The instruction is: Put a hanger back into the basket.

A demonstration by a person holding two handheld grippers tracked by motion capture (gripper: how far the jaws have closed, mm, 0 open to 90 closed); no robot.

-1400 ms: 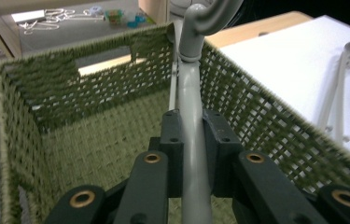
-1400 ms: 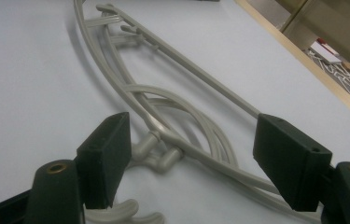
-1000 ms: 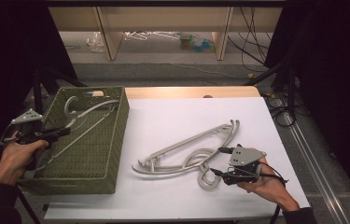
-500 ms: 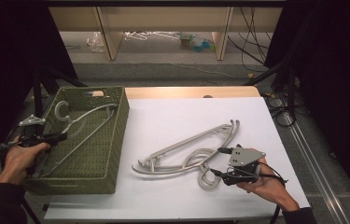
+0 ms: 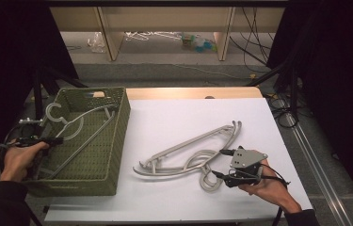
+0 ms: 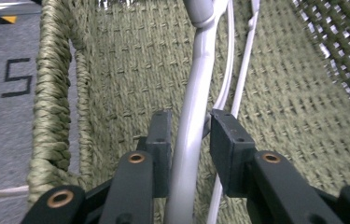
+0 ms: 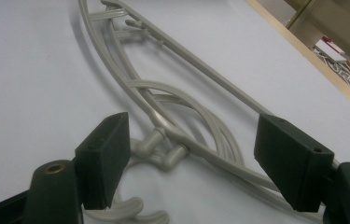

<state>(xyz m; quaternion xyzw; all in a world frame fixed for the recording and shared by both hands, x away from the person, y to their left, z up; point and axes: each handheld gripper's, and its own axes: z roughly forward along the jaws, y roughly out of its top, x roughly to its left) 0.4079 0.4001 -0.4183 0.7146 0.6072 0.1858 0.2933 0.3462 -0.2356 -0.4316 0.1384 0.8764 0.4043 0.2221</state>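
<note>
Opening slightly, the left hand-held gripper (image 6: pixel 189 135) loosely straddles the hanger (image 6: pixel 191 116) inside the basket (image 6: pixel 51 107).

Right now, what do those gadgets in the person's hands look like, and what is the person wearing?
Each hand holds a black two-jaw gripper with flat, blocky pads and brass-coloured rivets at the joints. The right gripper carries a grey three-cornered plate on top and trails a black cable. The left gripper is black too, with a thin cable. Both sleeves are dark.

Wooden table (image 5: pixel 164 92) covered by a white sheet (image 5: pixel 174 127). On the sheet: woven green rectangular basket (image 5: pixel 117 141) at the left edge, pale grey plastic hangers (image 5: pixel 183 153) stacked together right of centre, hooks toward the near edge.
</note>
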